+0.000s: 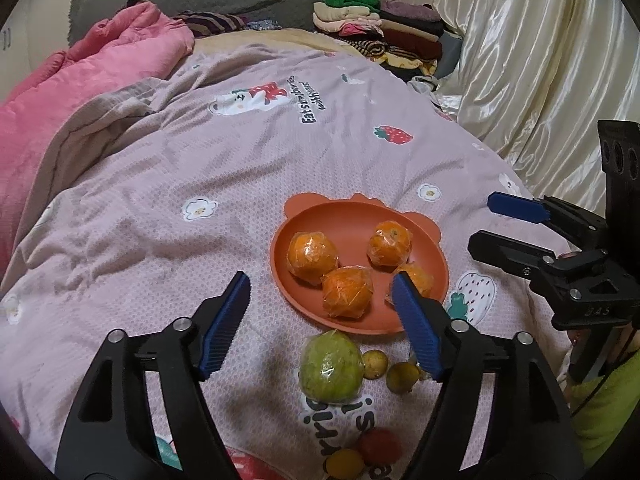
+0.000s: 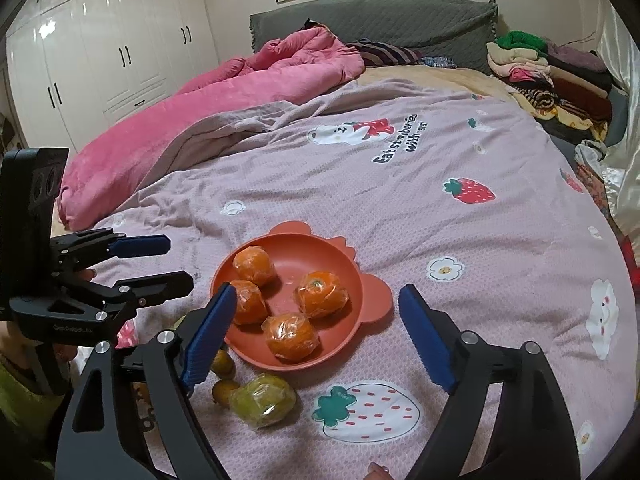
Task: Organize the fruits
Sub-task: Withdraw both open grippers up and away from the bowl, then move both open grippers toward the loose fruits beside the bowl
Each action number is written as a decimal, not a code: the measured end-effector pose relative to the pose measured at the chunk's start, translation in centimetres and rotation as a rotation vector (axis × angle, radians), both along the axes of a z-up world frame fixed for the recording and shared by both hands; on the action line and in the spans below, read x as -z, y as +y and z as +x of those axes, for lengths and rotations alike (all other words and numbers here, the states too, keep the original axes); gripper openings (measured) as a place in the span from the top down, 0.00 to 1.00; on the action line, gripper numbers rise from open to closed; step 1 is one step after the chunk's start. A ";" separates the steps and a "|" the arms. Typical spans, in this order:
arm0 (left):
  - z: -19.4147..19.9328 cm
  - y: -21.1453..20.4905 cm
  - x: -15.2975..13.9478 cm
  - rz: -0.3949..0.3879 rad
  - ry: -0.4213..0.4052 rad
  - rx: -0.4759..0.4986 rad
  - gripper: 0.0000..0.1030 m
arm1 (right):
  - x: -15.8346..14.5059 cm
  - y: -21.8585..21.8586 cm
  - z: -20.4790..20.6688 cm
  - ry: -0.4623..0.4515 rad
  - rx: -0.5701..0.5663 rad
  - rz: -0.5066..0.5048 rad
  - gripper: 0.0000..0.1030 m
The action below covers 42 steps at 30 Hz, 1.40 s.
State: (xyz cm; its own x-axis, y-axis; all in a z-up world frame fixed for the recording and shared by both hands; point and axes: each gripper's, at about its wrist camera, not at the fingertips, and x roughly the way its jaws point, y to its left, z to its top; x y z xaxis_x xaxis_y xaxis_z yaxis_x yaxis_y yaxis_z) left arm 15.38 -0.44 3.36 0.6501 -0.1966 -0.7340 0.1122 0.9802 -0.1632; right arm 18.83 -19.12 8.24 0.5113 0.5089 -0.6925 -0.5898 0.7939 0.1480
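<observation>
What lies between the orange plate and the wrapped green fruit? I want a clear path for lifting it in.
Nothing: in the left wrist view, only bare bedspread separates the plate from the green fruit; two small yellow fruits sit just beside it.

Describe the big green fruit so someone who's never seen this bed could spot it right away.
On the pink strawberry-print bedspread sits an orange plate holding four wrapped oranges. Just off the plate's near edge lies the green fruit, beside small yellowish fruits. It is the only large green one, wrapped in clear film.
</observation>
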 end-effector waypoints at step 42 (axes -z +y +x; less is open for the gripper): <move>-5.6 1.2 -2.8 -0.003 -0.066 -0.065 0.10 | -3.3 -1.9 -4.5 -0.059 0.046 0.009 0.06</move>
State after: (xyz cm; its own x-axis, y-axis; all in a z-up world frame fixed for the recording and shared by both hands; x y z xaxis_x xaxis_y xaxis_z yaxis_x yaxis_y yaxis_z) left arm 9.81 0.81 6.20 0.7088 -0.1547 -0.6883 0.0591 0.9852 -0.1606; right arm 14.37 -21.03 11.59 0.5741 0.4901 -0.6558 -0.5604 0.8192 0.1217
